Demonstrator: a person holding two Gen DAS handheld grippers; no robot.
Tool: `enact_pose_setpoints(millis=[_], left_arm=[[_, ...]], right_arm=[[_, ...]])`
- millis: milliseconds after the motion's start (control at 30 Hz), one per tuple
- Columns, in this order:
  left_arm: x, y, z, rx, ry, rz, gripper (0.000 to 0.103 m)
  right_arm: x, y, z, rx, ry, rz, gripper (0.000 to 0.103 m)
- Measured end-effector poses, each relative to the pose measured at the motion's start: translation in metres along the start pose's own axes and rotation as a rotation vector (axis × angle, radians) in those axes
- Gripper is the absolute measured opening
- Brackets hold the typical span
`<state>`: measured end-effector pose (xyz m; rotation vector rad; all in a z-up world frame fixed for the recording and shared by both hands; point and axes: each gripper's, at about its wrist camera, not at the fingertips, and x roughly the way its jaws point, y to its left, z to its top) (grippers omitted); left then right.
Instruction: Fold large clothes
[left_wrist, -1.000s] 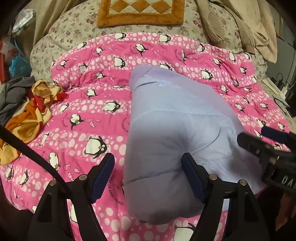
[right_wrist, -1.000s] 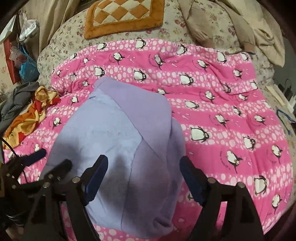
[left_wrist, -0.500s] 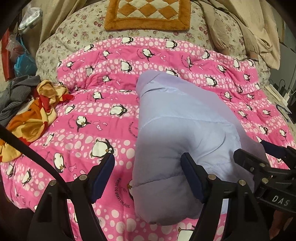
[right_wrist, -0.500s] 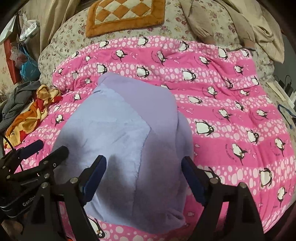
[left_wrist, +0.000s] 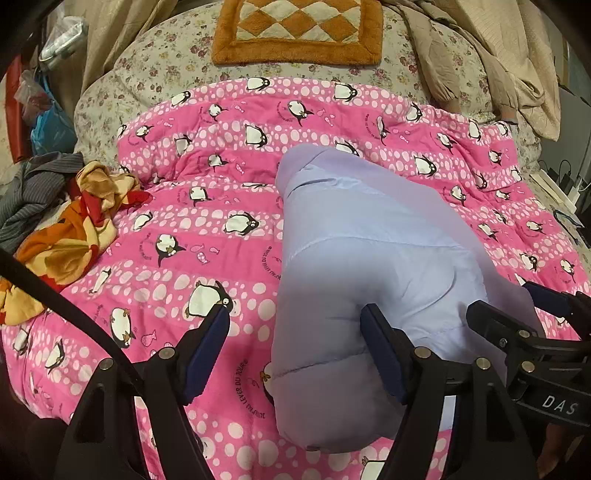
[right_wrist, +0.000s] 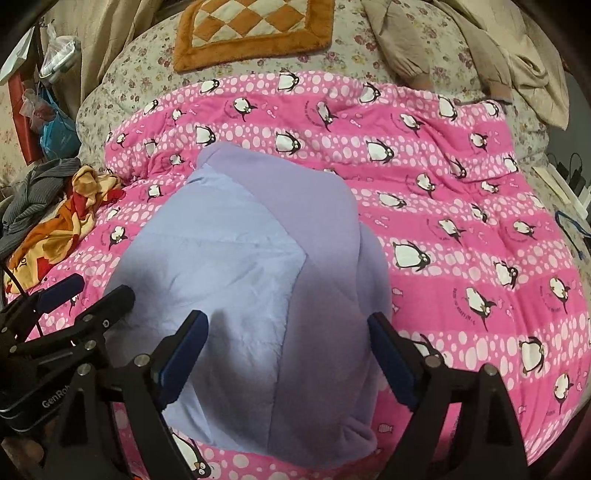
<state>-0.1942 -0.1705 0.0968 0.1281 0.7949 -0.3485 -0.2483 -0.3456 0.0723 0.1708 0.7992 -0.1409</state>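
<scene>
A lavender padded garment (left_wrist: 369, 266) lies folded into a long bundle on the pink penguin quilt (left_wrist: 207, 229); it also shows in the right wrist view (right_wrist: 255, 280). My left gripper (left_wrist: 295, 354) is open and empty above the garment's near left edge. My right gripper (right_wrist: 288, 354) is open and empty above the garment's near end. The right gripper appears at the right of the left wrist view (left_wrist: 517, 317). The left gripper appears at the left of the right wrist view (right_wrist: 85, 295).
An orange-and-red cloth (left_wrist: 70, 236) and a grey striped garment (left_wrist: 33, 195) lie at the bed's left edge. An orange checkered cushion (left_wrist: 299, 33) sits at the head. Beige clothes (left_wrist: 509, 62) lie at the back right. Cables and a power strip (left_wrist: 557, 192) are on the right.
Both grippers have drawn back and risen slightly, so more of the bed shows. The garment lies unmoved. Both grippers stay open.
</scene>
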Motion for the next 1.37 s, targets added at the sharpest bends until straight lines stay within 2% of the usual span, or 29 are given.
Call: enact_pose_setpoints(millis=[1000, 1367], left_arm=[[0.0008, 0.0006, -0.0001, -0.003, 0.002, -0.004, 0.045], [0.0056, 0.0052, 0.0006, -0.026, 0.009, -0.057, 0.045]], right_arm=[[0.0053, 0.0023, 0.0008, -0.018, 0.009, -0.010, 0.095], [0.0070, 0.0017, -0.0006, -0.018, 0.011, -0.008, 0.096]])
